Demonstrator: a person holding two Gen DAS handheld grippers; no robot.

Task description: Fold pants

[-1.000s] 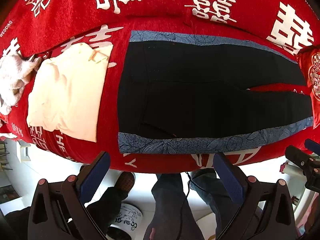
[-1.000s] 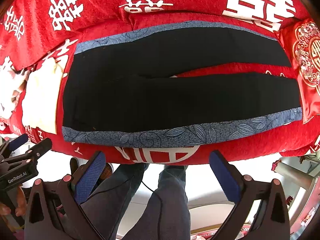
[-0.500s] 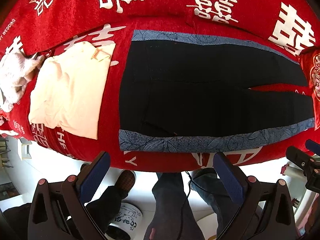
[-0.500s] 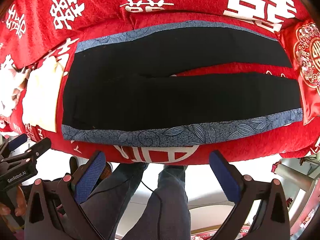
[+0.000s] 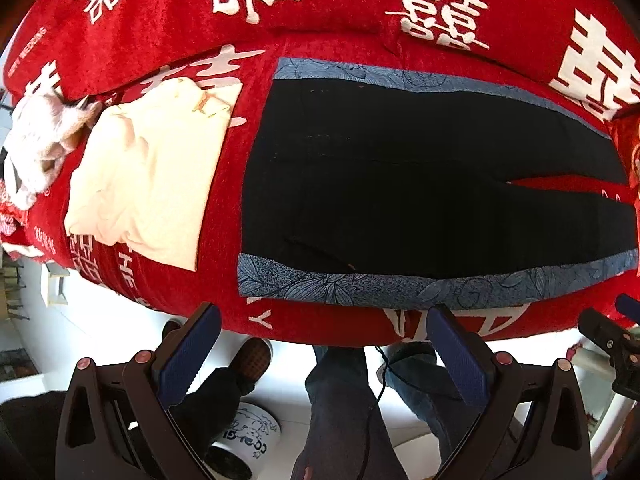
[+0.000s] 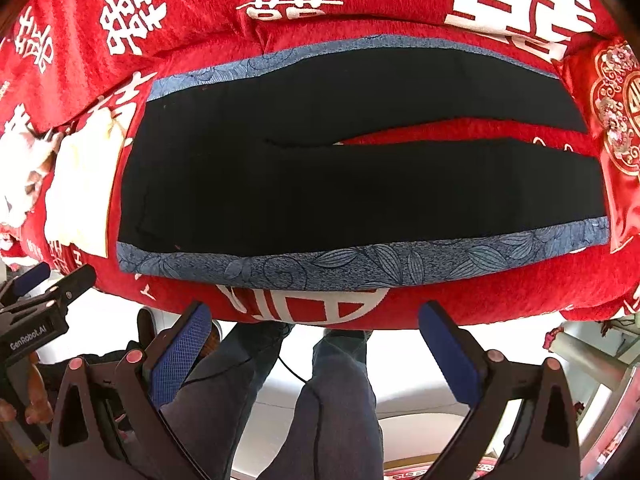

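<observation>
Black pants [image 5: 400, 176] with blue patterned side stripes lie flat on the red bedcover [image 5: 328, 12], waist to the left, legs spread slightly to the right. They also show in the right wrist view [image 6: 340, 176]. My left gripper [image 5: 324, 344] is open and empty, held off the near bed edge below the waist end. My right gripper [image 6: 316, 340] is open and empty, off the near bed edge below the pants' middle. Neither touches the pants.
A cream folded garment [image 5: 148, 172] lies left of the pants, a white fluffy item [image 5: 36, 144] beyond it. A red embroidered pillow [image 6: 616, 128] sits at the leg ends. The person's legs [image 6: 320, 400] and a white cup [image 5: 244, 444] are below on the floor.
Both grippers have moved slightly nearer the bed edge; the pants have not moved and both stay open.
</observation>
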